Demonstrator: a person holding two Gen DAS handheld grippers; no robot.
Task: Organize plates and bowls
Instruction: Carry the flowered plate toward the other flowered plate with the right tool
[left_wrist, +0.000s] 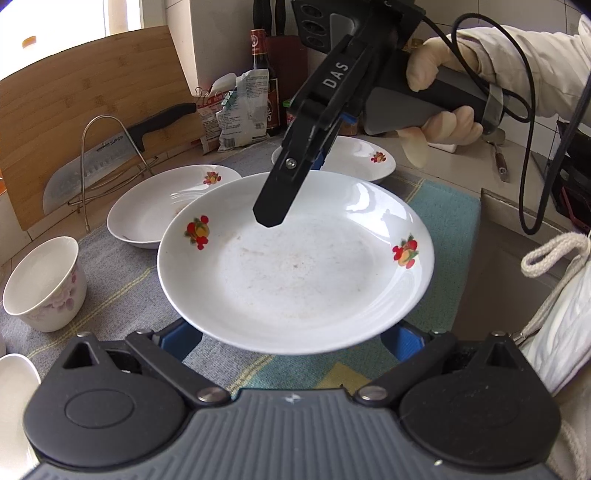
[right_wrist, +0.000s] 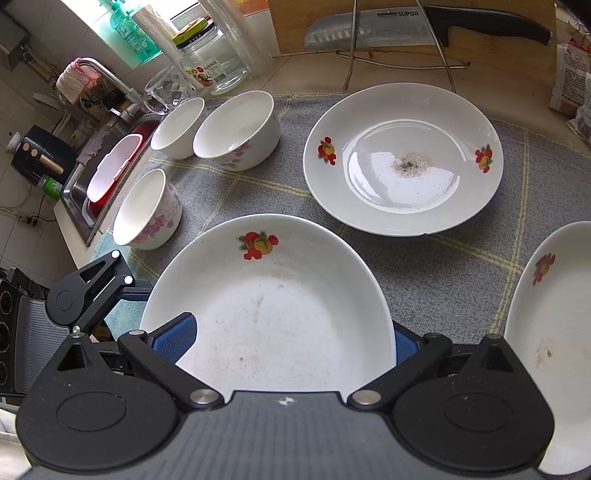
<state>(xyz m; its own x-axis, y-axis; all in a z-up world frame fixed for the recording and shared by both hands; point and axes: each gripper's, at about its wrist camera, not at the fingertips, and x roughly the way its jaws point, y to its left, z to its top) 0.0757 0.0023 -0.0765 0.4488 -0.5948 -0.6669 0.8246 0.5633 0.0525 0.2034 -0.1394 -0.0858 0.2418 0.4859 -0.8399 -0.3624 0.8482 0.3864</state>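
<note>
A white plate with fruit prints (left_wrist: 295, 266) is held above the cloth; it also shows in the right wrist view (right_wrist: 273, 310). My right gripper (left_wrist: 271, 218) is shut on its far rim, one black finger lying on top. My left gripper's blue pads (left_wrist: 181, 338) sit wide apart under the plate's near rim, fingertips hidden. In the right wrist view the right gripper's pads (right_wrist: 177, 338) flank the plate. A second plate (right_wrist: 402, 158) with dark crumbs lies further back, a third plate (right_wrist: 550, 332) at the right. Three floral bowls (right_wrist: 238, 131) stand at the left.
A grey checked cloth (right_wrist: 436, 273) covers the counter. A cleaver (right_wrist: 369, 31) rests on a wire rack against a wooden board (left_wrist: 74, 110). A sink (right_wrist: 107, 173) is at the left, with a glass jar (right_wrist: 212, 59). Packets and a sauce bottle (left_wrist: 264, 74) stand behind.
</note>
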